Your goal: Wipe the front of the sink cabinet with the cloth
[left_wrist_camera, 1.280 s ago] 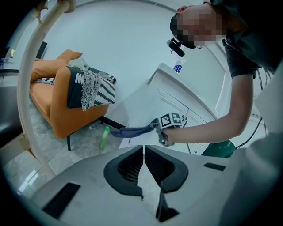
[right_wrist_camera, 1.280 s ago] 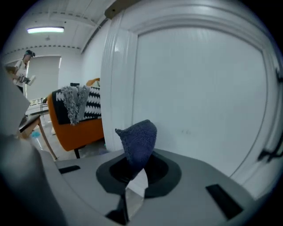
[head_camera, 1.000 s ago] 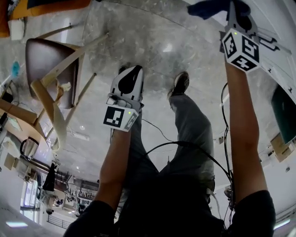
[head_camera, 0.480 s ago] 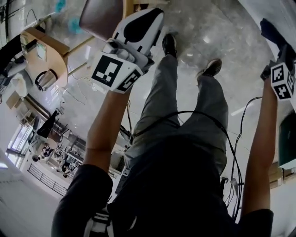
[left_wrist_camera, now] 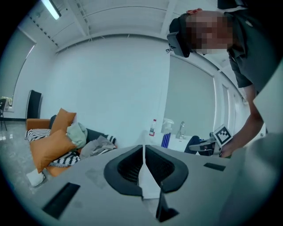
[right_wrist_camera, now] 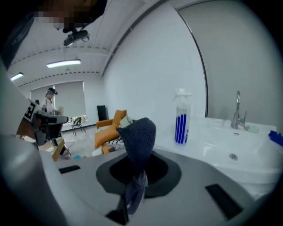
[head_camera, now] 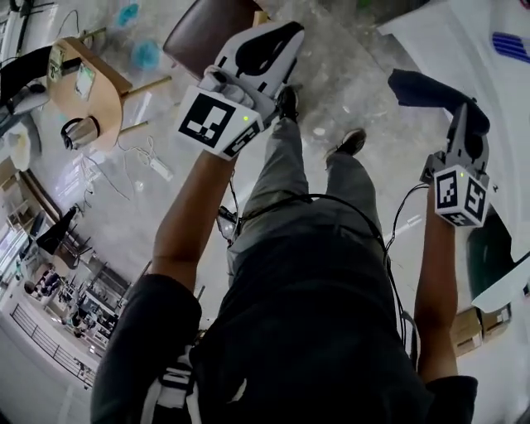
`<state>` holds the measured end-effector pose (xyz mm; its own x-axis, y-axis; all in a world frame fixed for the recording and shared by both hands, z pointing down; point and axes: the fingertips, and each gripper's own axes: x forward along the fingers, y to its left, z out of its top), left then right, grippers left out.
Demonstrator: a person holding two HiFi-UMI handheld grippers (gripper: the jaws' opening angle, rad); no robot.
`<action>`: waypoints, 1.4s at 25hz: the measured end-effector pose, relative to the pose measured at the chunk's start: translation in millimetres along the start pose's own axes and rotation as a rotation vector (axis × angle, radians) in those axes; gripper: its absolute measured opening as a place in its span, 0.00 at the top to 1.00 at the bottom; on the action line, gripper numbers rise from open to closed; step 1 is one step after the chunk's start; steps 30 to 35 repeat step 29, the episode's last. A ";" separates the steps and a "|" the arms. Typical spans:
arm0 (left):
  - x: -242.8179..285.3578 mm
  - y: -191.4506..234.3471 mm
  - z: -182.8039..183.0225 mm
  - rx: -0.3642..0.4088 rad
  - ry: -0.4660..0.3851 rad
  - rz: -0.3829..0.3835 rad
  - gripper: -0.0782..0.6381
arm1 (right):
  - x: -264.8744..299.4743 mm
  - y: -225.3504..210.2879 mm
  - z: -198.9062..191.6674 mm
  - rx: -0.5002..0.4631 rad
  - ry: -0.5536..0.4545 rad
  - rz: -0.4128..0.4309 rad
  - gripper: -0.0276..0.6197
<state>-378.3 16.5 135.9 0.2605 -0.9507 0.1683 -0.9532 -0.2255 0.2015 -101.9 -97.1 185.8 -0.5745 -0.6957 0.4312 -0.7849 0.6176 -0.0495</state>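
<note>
My right gripper (head_camera: 465, 120) is shut on a dark blue cloth (head_camera: 421, 87), which sticks out past its tips beside the white sink unit (head_camera: 464, 37). In the right gripper view the cloth (right_wrist_camera: 139, 132) stands up out of the right gripper (right_wrist_camera: 136, 172) and hides the pads; the white basin (right_wrist_camera: 230, 152) lies just to the right. My left gripper (head_camera: 286, 33) is held high over the floor, away from the sink. In its own view the left gripper (left_wrist_camera: 143, 150) is shut with nothing in it. That view also shows the right gripper (left_wrist_camera: 207, 142) far off.
A spray bottle (right_wrist_camera: 182, 119) and a tap (right_wrist_camera: 238, 110) stand on the sink top. A brown chair (head_camera: 207, 25), a round wooden table (head_camera: 83, 79) and cables (head_camera: 149, 157) are on the floor to the left. A sofa with orange cushions (left_wrist_camera: 53, 137) stands further off.
Both grippers have risen toward the camera as the person straightened up. The right one still carries the cloth and has come up level with the sink top.
</note>
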 end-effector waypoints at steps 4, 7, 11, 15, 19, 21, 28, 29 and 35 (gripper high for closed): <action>-4.4 -23.0 33.3 0.045 -0.026 -0.002 0.87 | -33.7 15.9 82.9 -0.064 -0.138 0.102 0.92; -7.3 -43.4 50.3 0.066 -0.039 -0.007 0.87 | -66.1 17.9 131.7 -0.083 -0.215 0.138 0.92; -17.4 -77.2 76.6 0.079 -0.057 -0.025 0.87 | -126.4 11.9 182.9 -0.065 -0.325 0.132 0.92; -45.0 -97.7 71.8 0.063 -0.053 -0.060 0.87 | -164.3 21.8 184.5 -0.047 -0.371 0.109 0.92; -38.6 -135.7 41.9 0.067 0.007 -0.134 0.87 | -185.7 -4.3 169.8 -0.043 -0.395 0.073 0.92; -25.3 -165.3 40.6 0.049 0.041 -0.180 0.87 | -201.6 -31.0 177.3 -0.041 -0.410 0.043 0.92; 37.5 -295.8 84.9 0.003 0.126 -0.295 0.87 | -273.0 -158.4 230.0 0.010 -0.412 -0.050 0.92; 44.7 -315.5 90.9 -0.002 0.138 -0.304 0.87 | -284.8 -176.1 236.2 0.015 -0.407 -0.056 0.92; 44.7 -315.5 90.9 -0.002 0.138 -0.304 0.87 | -284.8 -176.1 236.2 0.015 -0.407 -0.056 0.92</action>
